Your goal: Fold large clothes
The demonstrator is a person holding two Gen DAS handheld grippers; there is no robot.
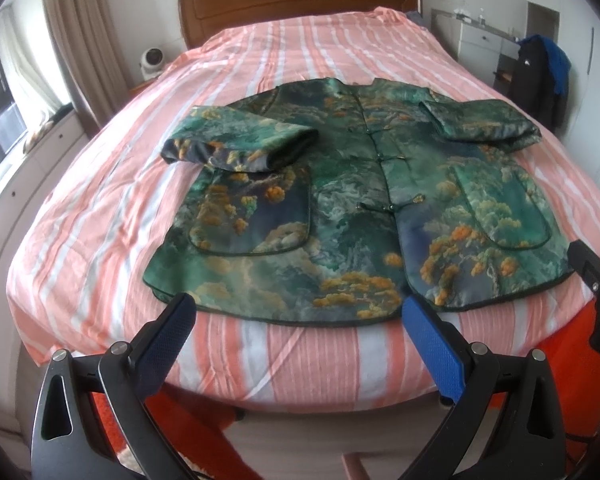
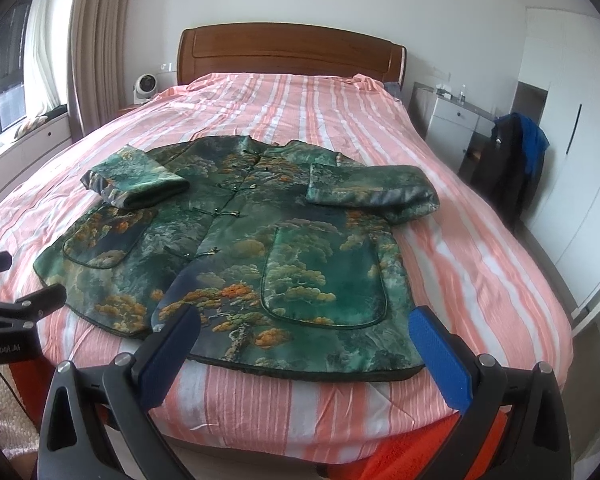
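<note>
A green jacket point(image 1: 340, 208) with orange and white tree print lies flat, front up, on the bed; it also shows in the right wrist view point(image 2: 236, 256). Both sleeves are folded in over the chest: the left sleeve point(image 1: 236, 140) and the right sleeve point(image 1: 484, 120). My left gripper point(image 1: 296, 316) is open and empty, just short of the jacket's hem near its left part. My right gripper point(image 2: 304, 328) is open and empty over the hem's right part. The right gripper's body shows at the edge of the left wrist view point(image 1: 596, 280).
The bed has a pink and white striped cover point(image 1: 284, 56) and a wooden headboard point(image 1: 296, 4). A white fan point(image 1: 153, 60) stands at the left, a white cabinet point(image 2: 452, 120) and a chair with dark clothes point(image 2: 512, 160) at the right. An orange rug point(image 2: 412, 452) lies below.
</note>
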